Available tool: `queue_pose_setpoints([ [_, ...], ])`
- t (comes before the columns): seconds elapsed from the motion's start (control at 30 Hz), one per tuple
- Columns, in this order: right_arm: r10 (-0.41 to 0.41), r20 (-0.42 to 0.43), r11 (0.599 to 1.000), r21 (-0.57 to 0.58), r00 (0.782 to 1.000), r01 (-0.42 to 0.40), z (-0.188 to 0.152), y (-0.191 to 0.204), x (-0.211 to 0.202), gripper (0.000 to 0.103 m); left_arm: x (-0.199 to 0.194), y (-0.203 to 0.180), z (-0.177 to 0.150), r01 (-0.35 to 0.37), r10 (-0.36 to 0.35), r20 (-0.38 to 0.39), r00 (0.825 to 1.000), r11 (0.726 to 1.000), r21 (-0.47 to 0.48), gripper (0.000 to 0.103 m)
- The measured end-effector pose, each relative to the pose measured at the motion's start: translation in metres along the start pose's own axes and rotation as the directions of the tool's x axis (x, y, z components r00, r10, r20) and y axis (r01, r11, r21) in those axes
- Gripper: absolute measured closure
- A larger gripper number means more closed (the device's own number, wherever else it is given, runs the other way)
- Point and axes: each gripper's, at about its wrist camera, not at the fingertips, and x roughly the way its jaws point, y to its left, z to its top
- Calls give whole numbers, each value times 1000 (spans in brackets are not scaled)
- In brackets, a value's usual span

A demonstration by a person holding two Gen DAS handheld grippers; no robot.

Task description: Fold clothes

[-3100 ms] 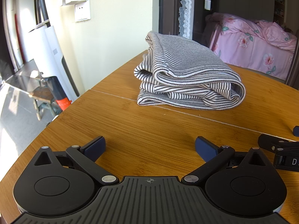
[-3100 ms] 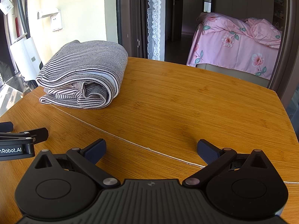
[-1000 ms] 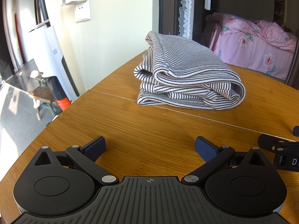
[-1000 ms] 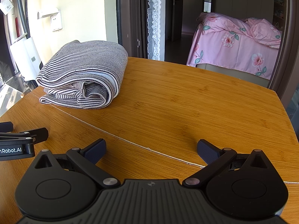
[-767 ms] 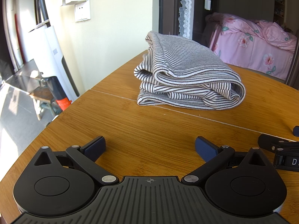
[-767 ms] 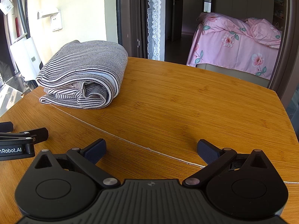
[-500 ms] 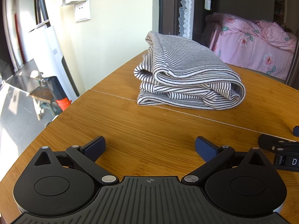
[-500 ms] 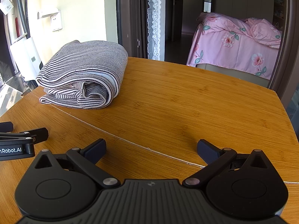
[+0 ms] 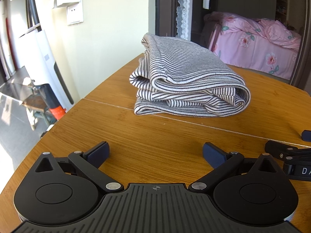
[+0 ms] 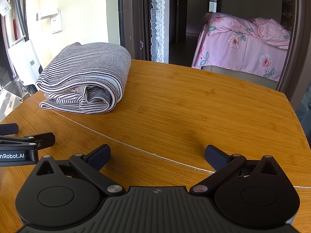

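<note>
While the black-and-white striped knit garment (image 9: 186, 81) sits folded in a thick bundle at the far left of the round bamboo-topped wooden table (image 10: 194, 104), your grippers are both low at the near edge, well apart from it. Left gripper (image 9: 155, 151): jaws spread wide, nothing btwn them. Right gripper (image 10: 157, 153): same, wide open & empty. The cloth already lies as a folded stack, several layers w/ a rounded fold on its right side and loose hems facing you; that fits a finished fold or a bundle waiting to be reworked, can't tell which.

Handling, as a judgement: soft, light, floppy, prob. a bit stretchy; layers will slide over each other and sag if lifted by one point. If you grip it, pinch through an edge or corner w/ both grippers spaced apart, not the bulging rolled side, which would likely unroll.
</note>
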Motion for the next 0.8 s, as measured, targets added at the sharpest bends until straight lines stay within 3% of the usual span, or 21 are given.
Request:
queue_pose_setpoints([
  [0.37,0,0,1000,0,1000,0,0,0,0,0,-7,3,-2,-19,19,-46,999,1000,-10,0],
  [0.8,-23,0,1000,21,1000,23,0,8,1,0,-9,10,-2,-5,4,-31,1000,999,-34,0],
])
